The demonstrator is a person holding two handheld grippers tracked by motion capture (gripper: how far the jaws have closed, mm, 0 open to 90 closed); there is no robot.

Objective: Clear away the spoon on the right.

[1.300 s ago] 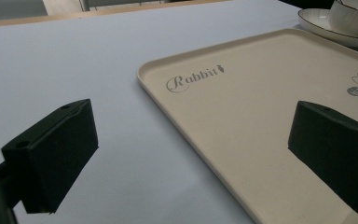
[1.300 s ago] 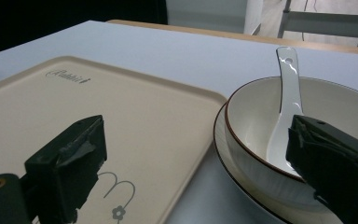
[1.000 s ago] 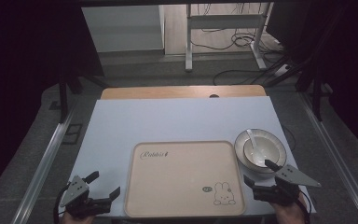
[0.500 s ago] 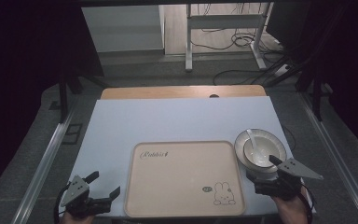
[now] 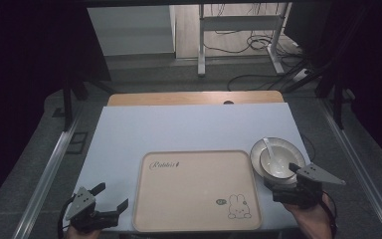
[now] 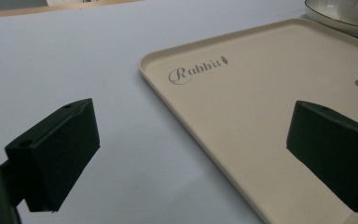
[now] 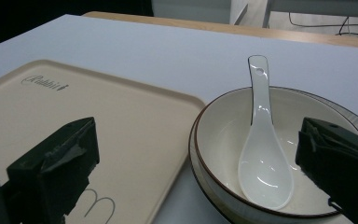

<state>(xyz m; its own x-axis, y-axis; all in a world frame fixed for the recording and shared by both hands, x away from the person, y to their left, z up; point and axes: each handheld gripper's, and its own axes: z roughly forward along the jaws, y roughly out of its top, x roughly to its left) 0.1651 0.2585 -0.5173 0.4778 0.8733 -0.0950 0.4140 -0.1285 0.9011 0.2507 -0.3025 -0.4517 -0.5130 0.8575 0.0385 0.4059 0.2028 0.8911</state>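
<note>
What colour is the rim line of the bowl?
Dark brown, a thin line around the white bowl; the right gripper view shows it best.

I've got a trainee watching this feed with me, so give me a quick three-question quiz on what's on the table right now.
1. True or false: the spoon lies on the tray.
2. Which gripper is nearer the bowl: A) the left gripper, B) the right gripper?
3. Fill in: the bowl sits on a ____.

Key
1. False: the spoon rests in the bowl, its handle leaning over the rim.
2. B: it is at the bowl's near edge with its jaws apart; the left gripper is at the tray's left side.
3. Plate, to the right of the tray.
</note>
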